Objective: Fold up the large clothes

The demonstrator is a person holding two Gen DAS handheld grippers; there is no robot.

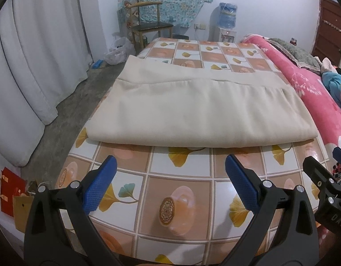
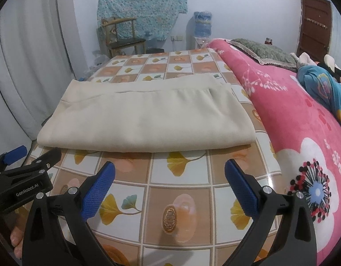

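Both grippers, left gripper (image 1: pixel 170 170) and right gripper (image 2: pixel 170 175), hover side by side with jaws wide, empty, facing the folded beige garment (image 1: pixel 192 113), which lies crosswise on the tiled tablecloth (image 1: pixel 179 190).

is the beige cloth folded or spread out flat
Folded: the beige cloth lies in stacked layers on the tiled table, a rounded fold along its near edge and a layer edge across its top.

Table (image 1: pixel 181 190), tiled ginkgo-print cover; folded cream garment (image 1: pixel 199 113) flat on it; pink blanket (image 2: pixel 287 115) possibly overlapping right edge.
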